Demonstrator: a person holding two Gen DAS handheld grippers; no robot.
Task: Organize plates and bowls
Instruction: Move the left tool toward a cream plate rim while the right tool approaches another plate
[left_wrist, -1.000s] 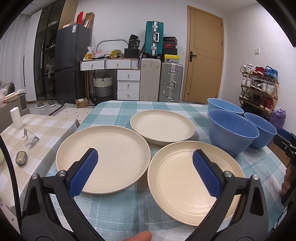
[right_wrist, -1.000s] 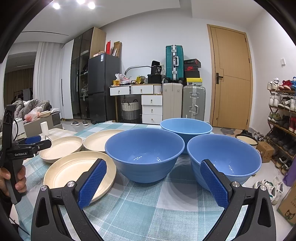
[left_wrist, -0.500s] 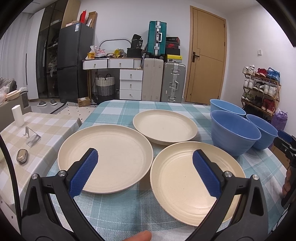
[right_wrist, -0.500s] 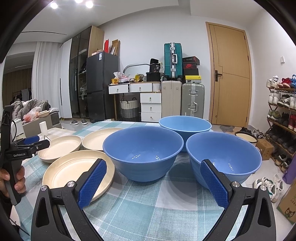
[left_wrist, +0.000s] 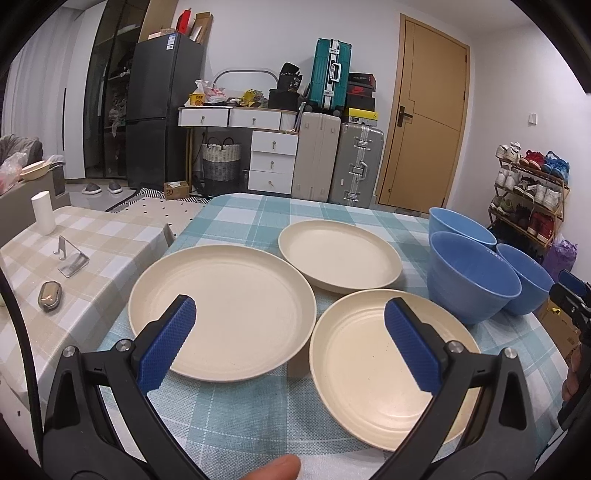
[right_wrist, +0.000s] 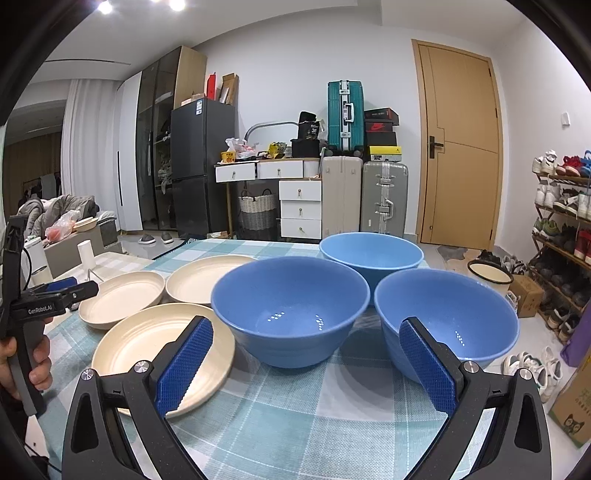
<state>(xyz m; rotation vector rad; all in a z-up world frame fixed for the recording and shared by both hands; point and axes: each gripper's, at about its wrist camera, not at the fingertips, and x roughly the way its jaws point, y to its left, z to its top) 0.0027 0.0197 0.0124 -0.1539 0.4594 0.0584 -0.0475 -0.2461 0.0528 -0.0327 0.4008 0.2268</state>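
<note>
On the table (left_wrist: 258, 214), three plates sat left of three bowls. The largest plate (left_wrist: 221, 310) lay left of the near plate (left_wrist: 369, 365), the far plate (left_wrist: 340, 254) behind them. The near bowl (right_wrist: 291, 310) stood left of the right bowl (right_wrist: 461, 314), the far bowl (right_wrist: 371, 251) behind both.

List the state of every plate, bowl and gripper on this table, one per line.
Left plate: upright, empty, not stacked.
Far plate: upright, empty, not stacked.
Near plate: upright, empty, not stacked.
Near left bowl: upright, empty, not nested.
Near right bowl: upright, empty, not nested.
Far bowl: upright, empty, not nested.
Left gripper: open, holding nothing.
Right gripper: open, holding nothing.
</note>
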